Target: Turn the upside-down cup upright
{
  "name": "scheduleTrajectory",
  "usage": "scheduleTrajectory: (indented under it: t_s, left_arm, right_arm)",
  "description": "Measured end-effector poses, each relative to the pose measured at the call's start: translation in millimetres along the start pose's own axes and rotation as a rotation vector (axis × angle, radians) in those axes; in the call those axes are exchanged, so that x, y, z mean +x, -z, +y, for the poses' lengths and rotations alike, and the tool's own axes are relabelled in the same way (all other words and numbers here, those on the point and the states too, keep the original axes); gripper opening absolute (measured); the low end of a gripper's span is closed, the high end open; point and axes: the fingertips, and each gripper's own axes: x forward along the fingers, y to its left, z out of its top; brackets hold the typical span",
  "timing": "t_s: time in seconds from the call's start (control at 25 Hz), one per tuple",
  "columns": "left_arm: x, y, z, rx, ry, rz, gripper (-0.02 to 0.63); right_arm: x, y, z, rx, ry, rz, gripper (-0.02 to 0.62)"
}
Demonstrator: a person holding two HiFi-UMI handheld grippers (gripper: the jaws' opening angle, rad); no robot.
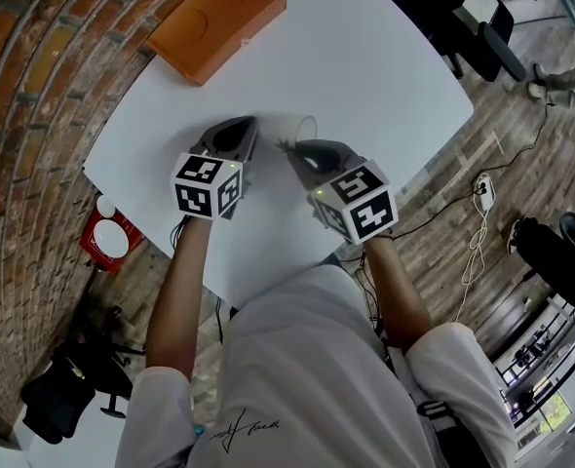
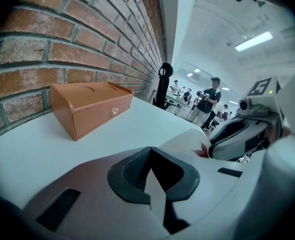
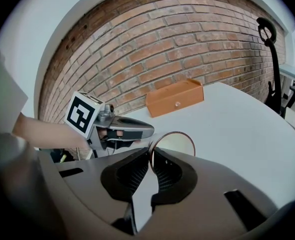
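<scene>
Right gripper [image 3: 151, 153] clenched on cup [image 3: 173, 143] rim; left gripper [image 2: 149, 151] closed, empty. Firm pinch needed (clear wall looks slippery); seat base flat on table [image 3: 247, 124].

**Shared lab or office workspace, definitely not a home**

There's a bare brick wall [image 1: 34, 86] down one side, a wood-plank floor [image 1: 521, 115] and a big plain white table [image 1: 365, 66] used as a bench. A power strip [image 1: 483, 191] and loose cables [image 1: 473, 252] lie on the floor. Further back, strip lights [image 2: 253, 41] run along the ceiling and several people [image 2: 207, 101] stand around.
</scene>
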Motion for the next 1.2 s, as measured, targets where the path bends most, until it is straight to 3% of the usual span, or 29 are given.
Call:
scheduleTrajectory:
  t_s: [1.2]
  left_arm:
    - [-4.9, 12.8, 14.2, -0.070, -0.022, 0.005, 0.009]
  right_arm:
    - [6.0, -25.5, 10.4, 0.039, -0.074, -0.058, 0.035]
